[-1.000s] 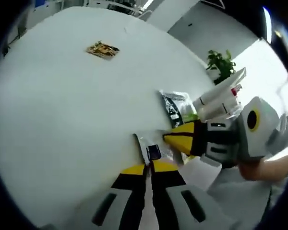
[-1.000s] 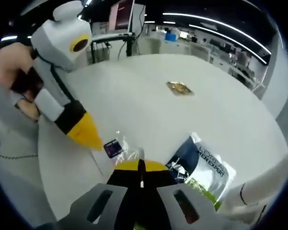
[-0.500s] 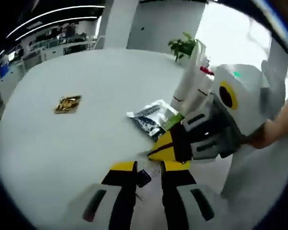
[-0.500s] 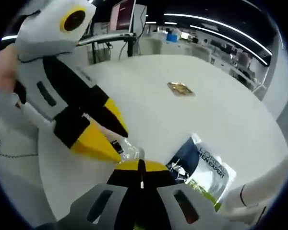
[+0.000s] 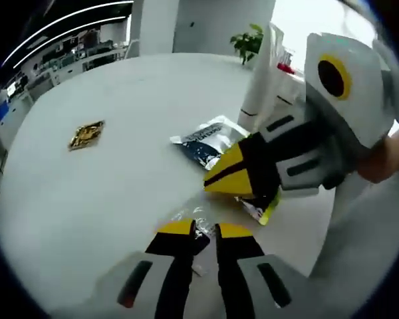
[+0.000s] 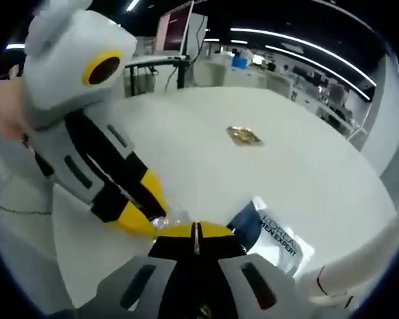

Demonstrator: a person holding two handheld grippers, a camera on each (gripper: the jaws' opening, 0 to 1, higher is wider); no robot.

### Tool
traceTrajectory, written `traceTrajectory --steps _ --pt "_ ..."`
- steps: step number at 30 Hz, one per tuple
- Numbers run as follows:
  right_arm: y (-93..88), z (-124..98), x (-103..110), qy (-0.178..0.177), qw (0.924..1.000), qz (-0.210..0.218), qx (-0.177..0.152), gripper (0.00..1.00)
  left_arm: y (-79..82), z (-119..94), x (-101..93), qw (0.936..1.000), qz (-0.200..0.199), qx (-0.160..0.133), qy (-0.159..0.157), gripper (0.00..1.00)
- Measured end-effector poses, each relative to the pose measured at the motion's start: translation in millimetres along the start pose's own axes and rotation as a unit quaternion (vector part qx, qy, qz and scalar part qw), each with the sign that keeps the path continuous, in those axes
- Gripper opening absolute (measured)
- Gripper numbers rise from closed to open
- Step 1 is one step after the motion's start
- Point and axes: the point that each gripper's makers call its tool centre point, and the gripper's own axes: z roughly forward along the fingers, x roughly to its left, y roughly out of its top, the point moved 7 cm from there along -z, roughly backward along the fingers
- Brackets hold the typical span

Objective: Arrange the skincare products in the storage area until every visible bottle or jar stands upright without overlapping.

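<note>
Left gripper pinches a small clear plastic sachet low over the round white table. Right gripper, jaws pressed together, noses in beside it. The dark blue foil L'Oréal pouch lies flat nearby, a gold wrapper well apart.

Both views are taken low and close over the round white table, facing across it from opposing sides. Shared: the dark-blue printed sachet and the small gold foil packet.
</note>
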Motion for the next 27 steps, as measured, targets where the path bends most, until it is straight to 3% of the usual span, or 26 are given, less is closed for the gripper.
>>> traceTrajectory --steps 6,12,14,16,21,27 --pt "1.5 -4.4 0.0 0.009 0.9999 -0.005 -0.011 0.07 0.1 0.1 -2.8 0.9999 0.01 -0.002 -0.004 0.09" --pt "-4.4 13.9 15.8 0.044 0.9979 -0.047 0.007 0.08 0.1 0.1 -3.7 0.9998 0.016 -0.005 -0.008 0.08" --pt "-8.8 19.4 16.0 0.047 0.998 -0.039 0.017 0.08 0.2 0.3 -4.0 0.9998 0.016 -0.006 -0.009 0.08" --pt "-8.0 20.6 15.1 0.054 0.9985 -0.009 0.005 0.05 -0.1 0.2 -5.0 0.9998 0.014 -0.005 -0.011 0.08" --pt "-10.1 18.8 10.0 0.044 0.9983 -0.015 0.033 0.01 0.2 0.1 -6.7 0.9998 0.015 -0.003 -0.014 0.09" --pt "-13.1 16.7 13.7 0.041 0.9985 -0.003 0.037 0.01 1.5 -3.8 -5.2 0.9998 0.016 -0.001 -0.01 0.13"
